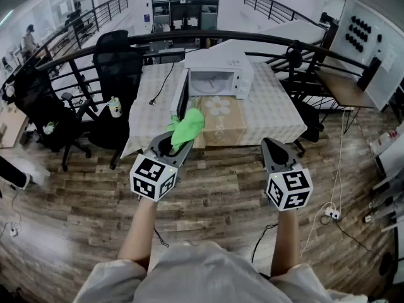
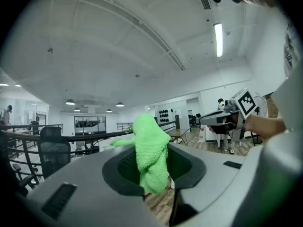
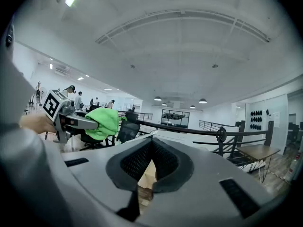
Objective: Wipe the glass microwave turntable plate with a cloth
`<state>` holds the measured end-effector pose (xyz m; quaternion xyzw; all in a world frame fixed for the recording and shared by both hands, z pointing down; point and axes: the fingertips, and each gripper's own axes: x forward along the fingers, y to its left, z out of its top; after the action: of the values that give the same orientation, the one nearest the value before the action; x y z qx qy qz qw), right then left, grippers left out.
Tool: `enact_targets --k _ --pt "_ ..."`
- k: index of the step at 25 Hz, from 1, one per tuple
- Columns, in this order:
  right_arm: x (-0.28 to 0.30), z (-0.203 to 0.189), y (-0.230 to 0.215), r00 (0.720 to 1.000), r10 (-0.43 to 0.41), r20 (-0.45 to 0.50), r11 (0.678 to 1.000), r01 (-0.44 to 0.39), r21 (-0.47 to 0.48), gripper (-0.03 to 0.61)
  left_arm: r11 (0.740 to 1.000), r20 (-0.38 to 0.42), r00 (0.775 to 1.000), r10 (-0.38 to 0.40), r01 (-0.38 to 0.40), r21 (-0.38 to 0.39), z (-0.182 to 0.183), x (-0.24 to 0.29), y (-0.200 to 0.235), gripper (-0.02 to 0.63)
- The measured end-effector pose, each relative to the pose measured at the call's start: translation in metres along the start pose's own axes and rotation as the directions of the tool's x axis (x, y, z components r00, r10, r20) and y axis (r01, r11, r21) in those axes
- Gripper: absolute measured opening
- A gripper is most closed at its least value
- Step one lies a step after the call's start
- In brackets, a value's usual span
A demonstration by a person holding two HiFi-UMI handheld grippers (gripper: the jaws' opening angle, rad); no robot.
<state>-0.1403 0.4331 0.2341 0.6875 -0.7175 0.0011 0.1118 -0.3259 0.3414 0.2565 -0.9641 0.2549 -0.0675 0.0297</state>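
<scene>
well short of the near edge of the worktop [image 1: 273, 113], which is covered in a pale checked cloth, both arms are held out over the wooden plank floor [image 1: 221, 188], so by my reading the task is at its approach step and no wiping has begun. the left tongs [image 1: 178, 142] are clenched on a bright green fluffy cloth [image 1: 188, 127]; in the left gripper view the cloth stands up between the dark ribbed pads and a tail of it hangs down below them. the right tongs [image 1: 271, 145] carry nothing, their tips drawn together to a point with only a thin gap showing lower down, and they touch nothing. the white boxy microwave oven [image 1: 222, 74] sits around the middle of the worktop, its door [image 1: 180, 97] swung open toward the left edge. a tan mat with a white flower print [image 1: 219, 109] runs from it to the near edge. the glass turntable plate itself cannot be made out from here; it may lie inside the open cavity, but that is too small to tell. the next move, as i judge it, calls for closing in on the near edge and reaching the empty right tongs toward the cavity to bring out or steady the plate, with the cloth kept firmly pinched so it can be pressed flat on the glass.
</scene>
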Motion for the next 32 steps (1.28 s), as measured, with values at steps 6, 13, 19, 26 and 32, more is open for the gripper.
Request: enact_targets --k 6,13,19,26,32 --pt "0.01 0.0 0.004 1.0 -0.025 0.008 0.999 0.024 0.027 0.012 1.0 0.002 1.0 -0.012 0.012 0.003 -0.004 -0.001 0.013 0.129" --pt "0.021 0.006 0.02 0.998 -0.008 0.061 0.994 0.002 0.106 0.012 0.999 0.001 0.999 -0.034 0.034 -0.014 -0.021 -0.006 0.034 0.129" --pt "0.045 -0.009 0.011 1.0 -0.007 0.026 0.993 0.004 0.116 0.014 0.999 -0.007 0.999 -0.033 0.033 -0.029 -0.034 0.015 0.053 0.13" --pt "0.103 -0.017 -0.055 1.0 -0.006 0.017 1.0 0.006 0.013 0.014 0.999 -0.033 0.999 0.004 -0.005 -0.032 -0.04 0.091 0.065 0.13" --pt "0.163 -0.024 -0.145 0.999 0.053 0.003 0.999 -0.053 -0.006 0.014 0.997 -0.048 0.996 0.07 -0.072 -0.042 -0.024 0.187 0.065 0.13"
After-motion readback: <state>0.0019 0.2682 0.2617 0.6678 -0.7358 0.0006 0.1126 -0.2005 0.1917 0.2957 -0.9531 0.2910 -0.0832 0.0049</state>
